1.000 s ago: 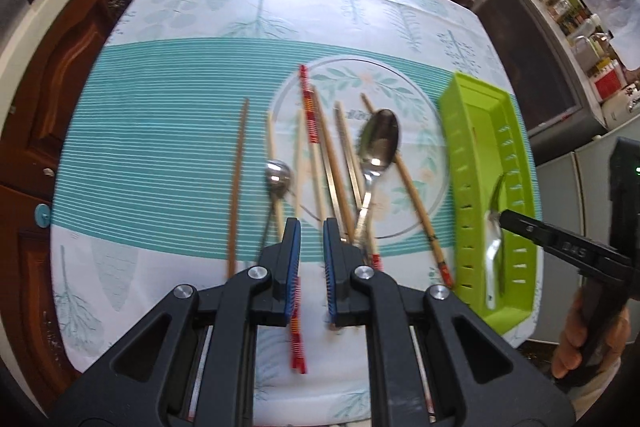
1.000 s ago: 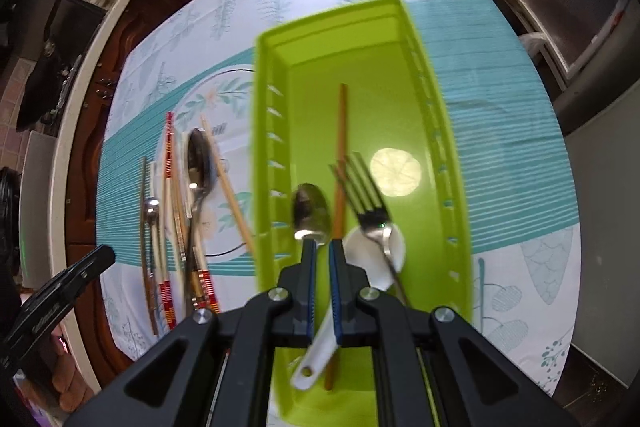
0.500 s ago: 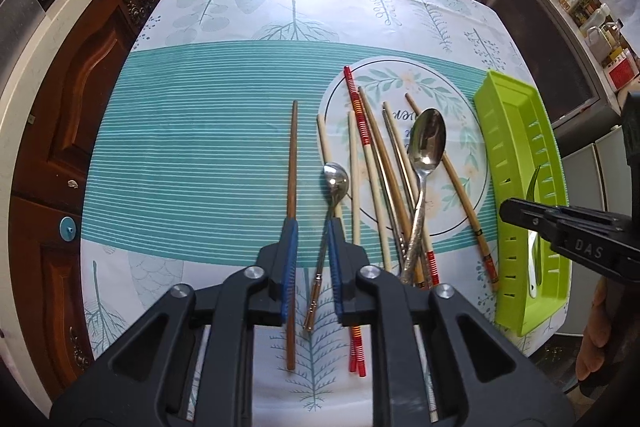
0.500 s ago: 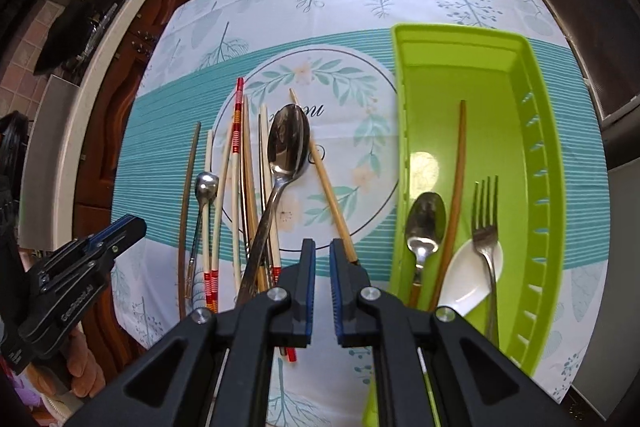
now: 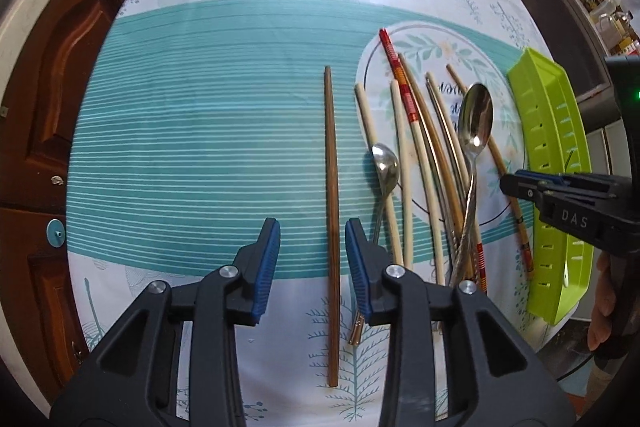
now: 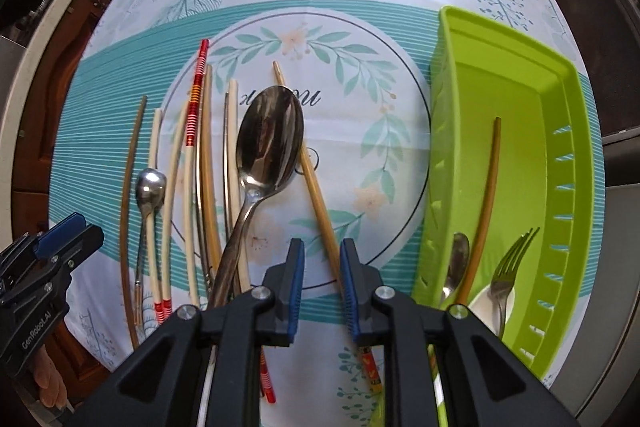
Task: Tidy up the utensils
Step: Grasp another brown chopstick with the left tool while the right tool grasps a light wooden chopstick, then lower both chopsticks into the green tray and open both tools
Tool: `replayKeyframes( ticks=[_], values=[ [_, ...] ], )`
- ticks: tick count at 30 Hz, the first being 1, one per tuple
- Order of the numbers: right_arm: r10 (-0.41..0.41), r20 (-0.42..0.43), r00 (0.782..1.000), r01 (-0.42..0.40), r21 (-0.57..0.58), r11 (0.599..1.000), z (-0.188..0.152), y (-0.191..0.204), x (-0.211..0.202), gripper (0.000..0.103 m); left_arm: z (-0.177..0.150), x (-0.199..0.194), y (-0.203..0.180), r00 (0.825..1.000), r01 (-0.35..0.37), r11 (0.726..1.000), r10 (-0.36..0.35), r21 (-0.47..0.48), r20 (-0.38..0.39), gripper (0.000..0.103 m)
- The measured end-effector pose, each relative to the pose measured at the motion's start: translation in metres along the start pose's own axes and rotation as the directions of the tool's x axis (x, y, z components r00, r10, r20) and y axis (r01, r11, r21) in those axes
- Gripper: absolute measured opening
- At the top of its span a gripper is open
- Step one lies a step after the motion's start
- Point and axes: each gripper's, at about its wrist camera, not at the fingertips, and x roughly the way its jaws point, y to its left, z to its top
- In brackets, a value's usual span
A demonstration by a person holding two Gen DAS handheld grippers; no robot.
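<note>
Left wrist view: the brown chopstick (image 5: 332,211) should be centred between the left claw (image 5: 312,263)'s parted fingers before closing.

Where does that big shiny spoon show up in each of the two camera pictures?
Left wrist view: the big spoon lies right of centre, on the chopsticks.
Right wrist view: the big spoon sits near the centre, its handle running down toward the camera.
Shared landmark: the green tray, to its right in both.
</note>
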Motion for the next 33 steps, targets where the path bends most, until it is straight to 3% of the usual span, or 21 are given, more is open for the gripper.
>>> replayKeyframes(
  ticks=[8,11,16,19,23,24,33],
  values=[
    [-0.066,-0.022,0.998,0.065,-0.050,0.997,0.005,0.005,0.013,0.017,0.004,0.019,-0.008,0.998,-0.023,0.999,0.024,0.031,-0.060,0.030],
    [-0.085,-0.010,0.996,0.084,-0.044,0.995,0.003,0.005,0.017,0.008,0.004,0.024,-0.012,0.997,-0.033,0.999,0.035,0.039,-0.071,0.030],
    [0.005,0.008,1.000,-0.006,0.072,0.997,0.003,-0.009,0.016,0.006,0.004,0.028,-0.020,0.996,-0.052,0.997,0.056,0.048,-0.072,0.030],
    [0.018,0.054,0.998,-0.024,0.096,0.995,0.000,-0.017,0.009,0.006,0.007,0.029,-0.023,0.994,-0.076,0.996,0.080,0.053,-0.078,0.028],
    [0.059,0.094,0.994,-0.070,0.116,0.991,-0.004,-0.025,-0.002,0.006,0.008,0.031,-0.029,0.989,-0.108,0.992,0.114,0.063,-0.094,0.006],
    [0.069,0.099,0.993,-0.080,0.118,0.990,-0.005,-0.027,-0.006,0.006,0.009,0.032,-0.030,0.988,-0.109,0.992,0.116,0.063,-0.104,0.004],
    [0.169,0.157,0.973,-0.187,0.107,0.977,-0.021,-0.051,-0.052,0.006,0.005,0.016,-0.016,0.991,-0.022,0.999,0.016,-0.048,-0.130,0.004]
  ],
)
